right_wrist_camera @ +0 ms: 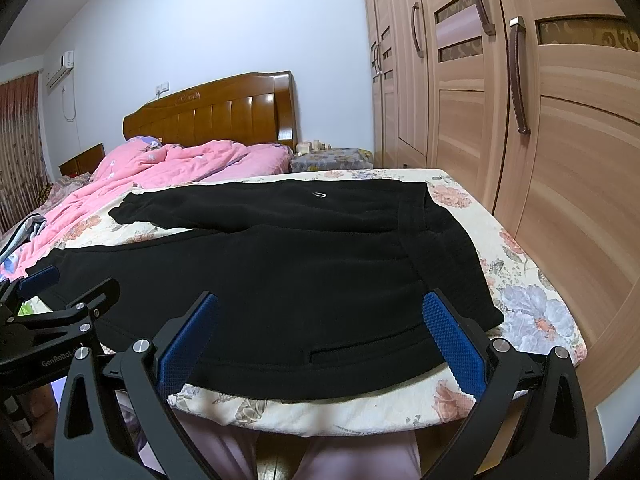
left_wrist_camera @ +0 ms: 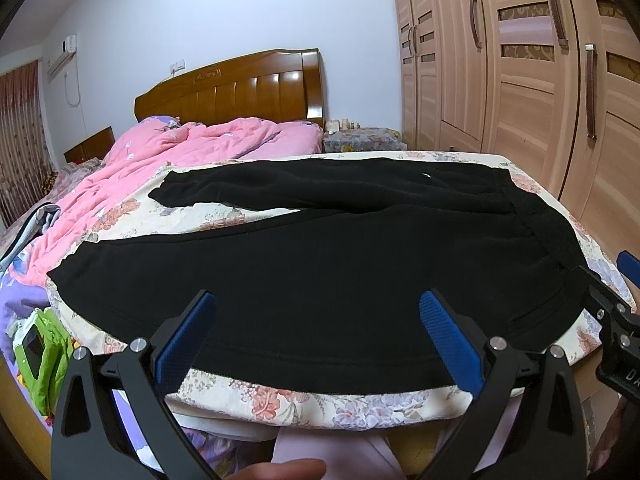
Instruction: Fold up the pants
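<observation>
The pants [left_wrist_camera: 320,280] are spread flat across the foot end of the bed [left_wrist_camera: 360,408], waistband toward its right edge, legs toward the left. A quilt [left_wrist_camera: 168,160] is heaped behind them, before the headboard [left_wrist_camera: 240,92]. A nightstand [left_wrist_camera: 360,140] is set right of the headboard; wardrobes [left_wrist_camera: 520,80] are ranged along the bed's right side.

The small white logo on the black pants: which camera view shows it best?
The right wrist view: the white logo is nearer the centre and reads as a clear loop on the black pants. In the left wrist view it is only a faint streak.
</observation>
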The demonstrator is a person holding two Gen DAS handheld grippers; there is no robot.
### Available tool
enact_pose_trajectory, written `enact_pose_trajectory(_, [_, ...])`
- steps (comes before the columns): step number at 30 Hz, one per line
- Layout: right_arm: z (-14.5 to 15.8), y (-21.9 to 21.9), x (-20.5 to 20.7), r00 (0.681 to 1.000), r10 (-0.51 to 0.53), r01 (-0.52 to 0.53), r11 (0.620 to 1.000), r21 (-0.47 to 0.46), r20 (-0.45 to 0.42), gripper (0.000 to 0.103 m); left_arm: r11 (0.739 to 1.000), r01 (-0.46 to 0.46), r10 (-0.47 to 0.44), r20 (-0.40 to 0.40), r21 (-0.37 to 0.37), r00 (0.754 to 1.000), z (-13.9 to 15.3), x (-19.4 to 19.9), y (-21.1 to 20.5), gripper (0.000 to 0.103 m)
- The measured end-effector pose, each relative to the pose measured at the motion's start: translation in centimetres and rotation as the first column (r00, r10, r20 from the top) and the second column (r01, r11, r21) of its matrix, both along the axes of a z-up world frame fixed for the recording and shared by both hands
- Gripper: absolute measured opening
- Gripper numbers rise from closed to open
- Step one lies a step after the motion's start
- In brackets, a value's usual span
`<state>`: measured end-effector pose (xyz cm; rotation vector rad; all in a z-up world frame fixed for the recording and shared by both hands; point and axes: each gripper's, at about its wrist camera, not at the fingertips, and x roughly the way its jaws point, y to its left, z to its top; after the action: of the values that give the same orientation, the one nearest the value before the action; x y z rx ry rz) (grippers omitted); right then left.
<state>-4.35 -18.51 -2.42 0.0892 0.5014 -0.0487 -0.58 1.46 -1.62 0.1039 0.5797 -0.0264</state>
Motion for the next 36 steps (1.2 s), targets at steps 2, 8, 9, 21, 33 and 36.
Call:
enact_pose_trajectory(2, [-0.1, 0.1, 0.0, 1.000, -0.001, 0.001, 1.000, 0.000, -0.001, 0.099, 1.000, -0.001, 0.001, -0.003, -0.001, 1.000, 0.0, 0.1, 0.0, 0.102])
enact_pose_trajectory(8, [-0.3, -0.2, 0.4, 1.000, 0.013, -0.013, 1.000, 0.000, -0.017, 0.099, 0.999, 0.020, -0.019, -0.031, 0.033, 0.999, -0.2, 0.7, -0.2, 0.102])
enact_pose_trajectory(9, [-0.2, -0.3, 0.6, 1.000, 0.024, -0.024, 1.000, -0.005, -0.018, 0.099, 0.998, 0.040, -0.038, -0.048, 0.052, 0.998, -0.2, 1.0, -0.4, 0.102])
enact_pose_trajectory(21, [1.8, -5.9, 21.9, 0.929, 0.243, -0.302, 0.933, -0.196, -0.278, 0.099, 0.804, 0.272, -0.171, -0.232, 0.529, 0.958, 1.4, 14.5, -1.2, 0.102])
enact_pose_trajectory(33, [-5.1, -11.4, 43.0, 0.783, 0.343, -0.431, 0.901, -0.055, -0.519, 0.099, 0.913, 0.390, -0.404, -0.421, -0.123, 0.812, 0.1, 37.9, 4.8, 0.101])
enact_pose_trajectory(36, [-6.4, -12.4, 44.1, 0.736, 0.407, -0.481, 0.877, 0.005, -0.541, 0.097, 0.898, 0.384, -0.439, -0.390, -0.213, 0.809, -0.6, 42.5, 5.6, 0.101])
